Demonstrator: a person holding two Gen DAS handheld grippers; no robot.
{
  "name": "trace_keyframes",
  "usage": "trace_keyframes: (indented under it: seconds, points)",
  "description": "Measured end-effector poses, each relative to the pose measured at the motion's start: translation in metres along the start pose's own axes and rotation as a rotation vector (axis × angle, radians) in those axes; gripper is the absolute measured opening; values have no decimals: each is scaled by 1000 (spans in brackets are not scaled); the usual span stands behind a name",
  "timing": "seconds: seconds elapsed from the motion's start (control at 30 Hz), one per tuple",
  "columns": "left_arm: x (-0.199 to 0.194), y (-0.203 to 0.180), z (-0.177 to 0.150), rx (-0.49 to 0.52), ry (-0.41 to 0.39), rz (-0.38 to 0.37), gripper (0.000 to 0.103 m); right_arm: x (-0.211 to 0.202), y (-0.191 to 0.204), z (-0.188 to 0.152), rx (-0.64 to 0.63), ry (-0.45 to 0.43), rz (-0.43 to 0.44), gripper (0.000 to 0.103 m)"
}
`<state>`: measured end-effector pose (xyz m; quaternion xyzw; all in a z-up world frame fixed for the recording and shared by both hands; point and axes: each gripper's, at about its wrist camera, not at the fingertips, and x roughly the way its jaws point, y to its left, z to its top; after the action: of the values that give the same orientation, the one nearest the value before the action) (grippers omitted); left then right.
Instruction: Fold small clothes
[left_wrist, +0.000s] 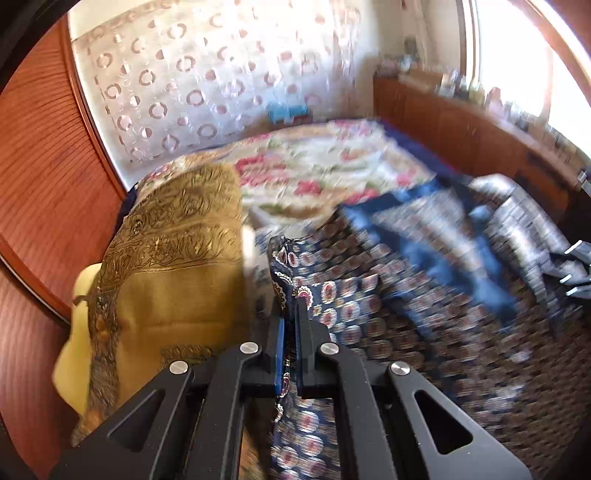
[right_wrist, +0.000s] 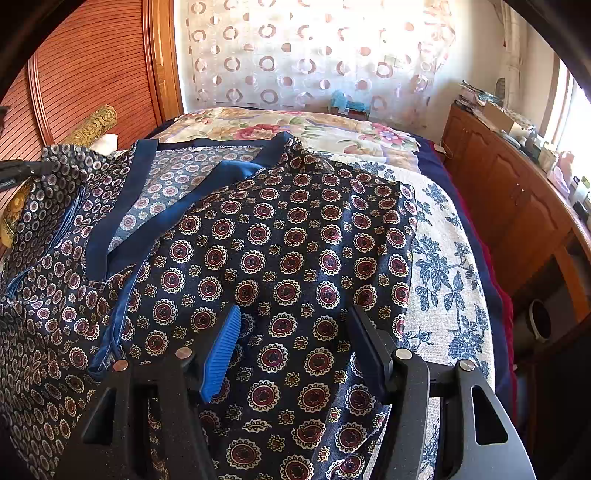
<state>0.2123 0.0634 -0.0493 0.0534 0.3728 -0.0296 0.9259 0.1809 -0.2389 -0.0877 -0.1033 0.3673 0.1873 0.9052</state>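
The left tool (left_wrist: 290, 325) pinches the patterned shirt (right_wrist: 280, 258) spread near the bed's (right_wrist: 454, 295) left edge; the right tool (right_wrist: 295, 332) hangs spread; a hard pull may bunch it

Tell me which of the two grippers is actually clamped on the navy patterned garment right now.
The left gripper: its jaws pinch a fold of the navy medallion garment. The right gripper hangs wide open above it.
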Motion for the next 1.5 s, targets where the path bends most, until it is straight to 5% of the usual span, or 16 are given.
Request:
trace_keyframes:
  seconds: [0.33, 0.43, 0.57, 0.77, 1.0, 1.17, 1.23, 1.5]
  points:
    - [-54, -36, -29, -4, -140, -87, 5, -3, -6, 0, 36, -7, 3, 62]
    - [-60, -39, -39, -38, -143, -126, 5, -14, -21, 4, 118, -22, 78, 62]
    - [-74, -51, -55, -46, -171, -151, 5, -29, -39, 25, 112, -75, 17, 62]
    - [-86, -53, -64, -57, -200, -164, 5, 9, -68, 54, 115, -2, -71, 62]
    - [-83, -48, -73, -63, -190, -152, 5, 55, -101, 67, 227, 70, -56, 61]
    - [-81, -42, -78, -73, -180, -146, 5, 66, -96, 75, 211, 70, -84, 42]
    - [-83, -40, -79, -77, -186, -141, 5, 67, -88, 78, 193, 72, -39, 7]
    - [-131, -9, -92, -139, -307, -92, 4, -30, -56, 65, 58, -177, 2, 2]
